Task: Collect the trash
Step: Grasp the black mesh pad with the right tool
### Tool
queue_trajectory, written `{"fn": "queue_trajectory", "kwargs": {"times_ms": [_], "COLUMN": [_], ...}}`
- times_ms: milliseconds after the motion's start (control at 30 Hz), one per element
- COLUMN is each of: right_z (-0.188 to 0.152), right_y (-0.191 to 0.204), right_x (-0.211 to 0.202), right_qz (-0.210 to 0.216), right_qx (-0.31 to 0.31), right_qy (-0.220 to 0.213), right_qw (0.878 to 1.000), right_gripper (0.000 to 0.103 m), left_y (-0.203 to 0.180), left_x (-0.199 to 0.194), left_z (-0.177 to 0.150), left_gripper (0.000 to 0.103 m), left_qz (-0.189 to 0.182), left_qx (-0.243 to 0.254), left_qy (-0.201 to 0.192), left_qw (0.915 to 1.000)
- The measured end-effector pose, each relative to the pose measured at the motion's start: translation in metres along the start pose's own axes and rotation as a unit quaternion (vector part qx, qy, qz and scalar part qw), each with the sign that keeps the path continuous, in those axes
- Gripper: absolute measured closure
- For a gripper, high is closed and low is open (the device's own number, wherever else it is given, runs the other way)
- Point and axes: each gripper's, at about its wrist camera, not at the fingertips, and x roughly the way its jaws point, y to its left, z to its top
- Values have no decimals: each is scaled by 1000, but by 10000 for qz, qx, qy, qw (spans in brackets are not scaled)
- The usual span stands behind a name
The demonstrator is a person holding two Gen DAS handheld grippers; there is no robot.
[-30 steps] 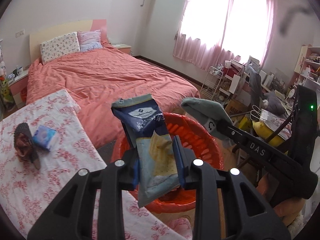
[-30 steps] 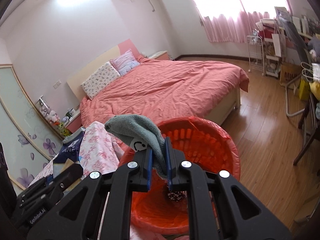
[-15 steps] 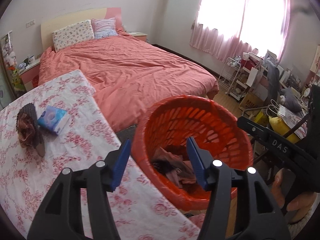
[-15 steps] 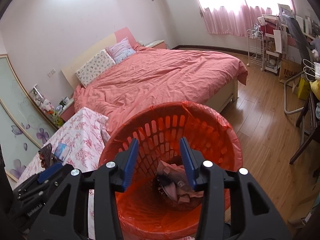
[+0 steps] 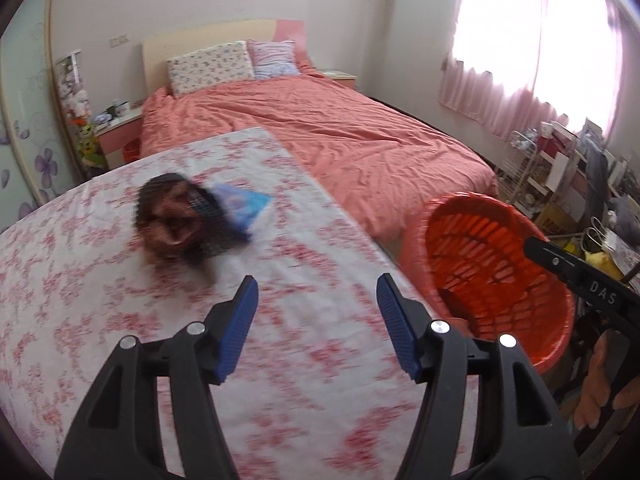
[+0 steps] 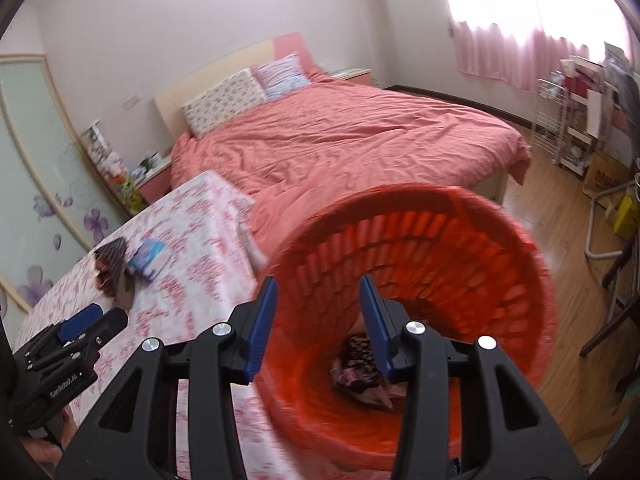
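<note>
My left gripper (image 5: 317, 280) hangs over the floral tablecloth (image 5: 120, 360), its jaws opening with nothing between them. Ahead of it lie a dark crumpled wrapper (image 5: 176, 220) and a blue tissue packet (image 5: 244, 204), both blurred. The orange basket (image 5: 496, 272) stands off the table's right edge. My right gripper (image 6: 319, 280) is open and empty above the near-left rim of the basket (image 6: 440, 232). Trash (image 6: 360, 364) lies at the basket's bottom. In the right wrist view the wrapper (image 6: 112, 268) and packet (image 6: 150, 258) sit on the table, with the left gripper (image 6: 80, 328) at lower left.
A bed with a coral cover (image 5: 340, 136) fills the room behind the table and basket. Shelves and clutter (image 5: 560, 176) line the wall under the pink curtains. Wooden floor (image 6: 560, 240) lies to the right of the basket, with chair legs (image 6: 612, 280) nearby.
Both grippers opened: the blue bag left my left gripper and the grey sock left my right one. My left gripper then swung left from over the basket to over the table.
</note>
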Motion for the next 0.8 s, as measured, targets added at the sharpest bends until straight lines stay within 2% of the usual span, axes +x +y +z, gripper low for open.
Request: {"fn": "queue_trajectory", "kwargs": {"times_ms": [200,367,600,800], "right_z": [-3,-2,3,7], "right_y": [62,119,178,205], "right_x": [15,29,52,77], "right_qz": [414,858,1213,1026], "right_qx": [-498,-948,-1273,-1520], "right_qy": [175,258,323,435], "right_qw": [9977,9915,9839,9821], "right_gripper": [59,60,61,71], "left_y": [69,125,164,176], "left_x": [-6,-14,-24,-23], "left_z": [-12,-22,-30,-30], "left_gripper": [40,40,39,39], "left_qz": [559,927,1038,955], "left_qx": [-450,-859,-1107,-1208], "left_qy": [16,40,17,-9], "left_qw": [9974,9920,9884,9881]}}
